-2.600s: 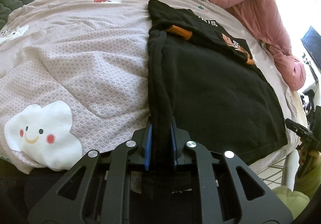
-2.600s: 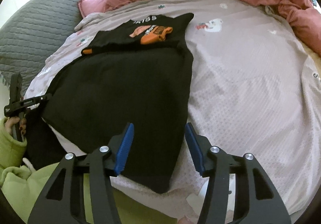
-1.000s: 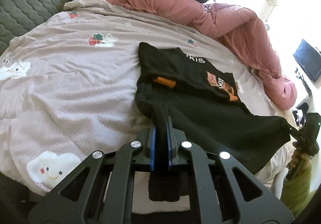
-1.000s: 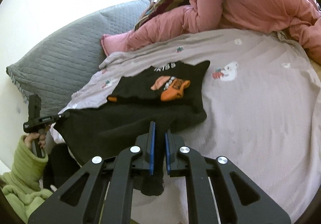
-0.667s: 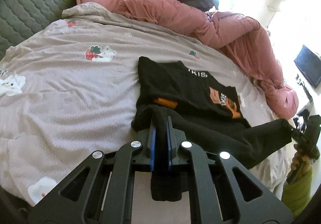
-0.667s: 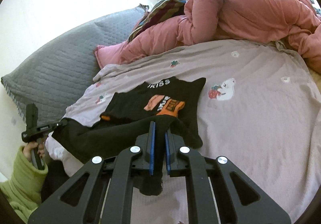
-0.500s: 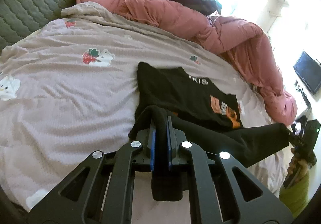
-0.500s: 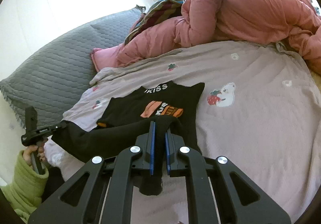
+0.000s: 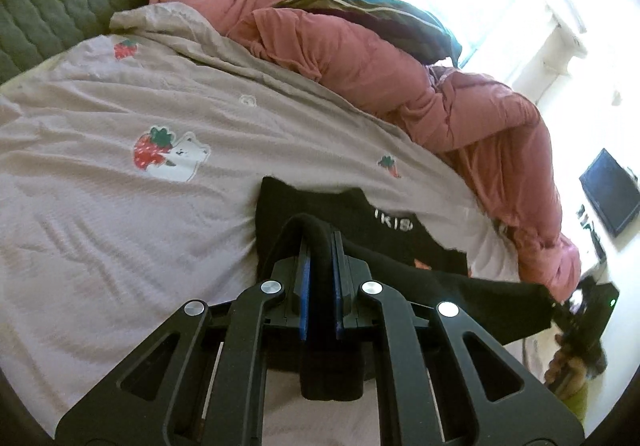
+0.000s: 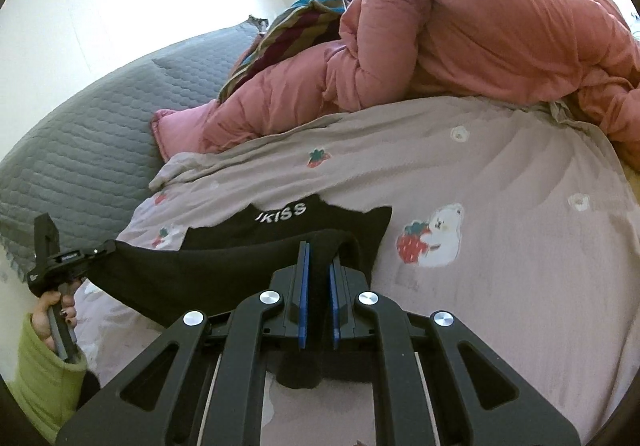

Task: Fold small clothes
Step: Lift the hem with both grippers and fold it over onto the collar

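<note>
Left gripper (image 9: 320,246) clamps one corner of the black T-shirt (image 9: 440,278), right gripper (image 10: 317,258) clamps the other, hem stretched above the bedsheet (image 10: 500,246)

Black shirt's (image 9: 420,278) lower hem now over its printed chest.

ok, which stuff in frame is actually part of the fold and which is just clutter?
In the job:
black shirt
left gripper, shut on the shirt's hem
right gripper, shut on the hem too

Just lying about:
pink duvet
grey quilted pillow
striped cloth
strawberry-print sheet
</note>
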A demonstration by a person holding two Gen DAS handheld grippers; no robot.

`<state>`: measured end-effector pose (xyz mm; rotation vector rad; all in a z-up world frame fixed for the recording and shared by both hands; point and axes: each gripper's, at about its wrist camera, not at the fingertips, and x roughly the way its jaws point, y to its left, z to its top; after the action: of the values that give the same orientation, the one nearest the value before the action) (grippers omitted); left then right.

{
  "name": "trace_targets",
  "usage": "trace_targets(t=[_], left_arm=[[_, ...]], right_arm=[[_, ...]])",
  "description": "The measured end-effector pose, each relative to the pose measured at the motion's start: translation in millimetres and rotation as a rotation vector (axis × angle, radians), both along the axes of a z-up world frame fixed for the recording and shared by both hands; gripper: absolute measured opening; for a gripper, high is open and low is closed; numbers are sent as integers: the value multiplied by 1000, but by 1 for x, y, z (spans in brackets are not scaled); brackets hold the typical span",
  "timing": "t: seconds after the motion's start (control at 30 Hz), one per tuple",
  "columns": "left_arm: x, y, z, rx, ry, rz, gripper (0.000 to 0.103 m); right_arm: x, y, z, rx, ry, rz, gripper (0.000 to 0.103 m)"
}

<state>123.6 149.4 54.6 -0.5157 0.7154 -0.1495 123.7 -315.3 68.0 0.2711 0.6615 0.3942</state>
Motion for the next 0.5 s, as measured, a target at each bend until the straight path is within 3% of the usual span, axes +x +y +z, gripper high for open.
trace_targets(t=[0.3,0.5], left_arm=[[40,18,-20,-97,31,57,3],[54,17,-55,-62,96,71,3]], right_arm=[[43,7,-17,-14,32,-39,7],[66,12,-48,-36,116,-67,8]])
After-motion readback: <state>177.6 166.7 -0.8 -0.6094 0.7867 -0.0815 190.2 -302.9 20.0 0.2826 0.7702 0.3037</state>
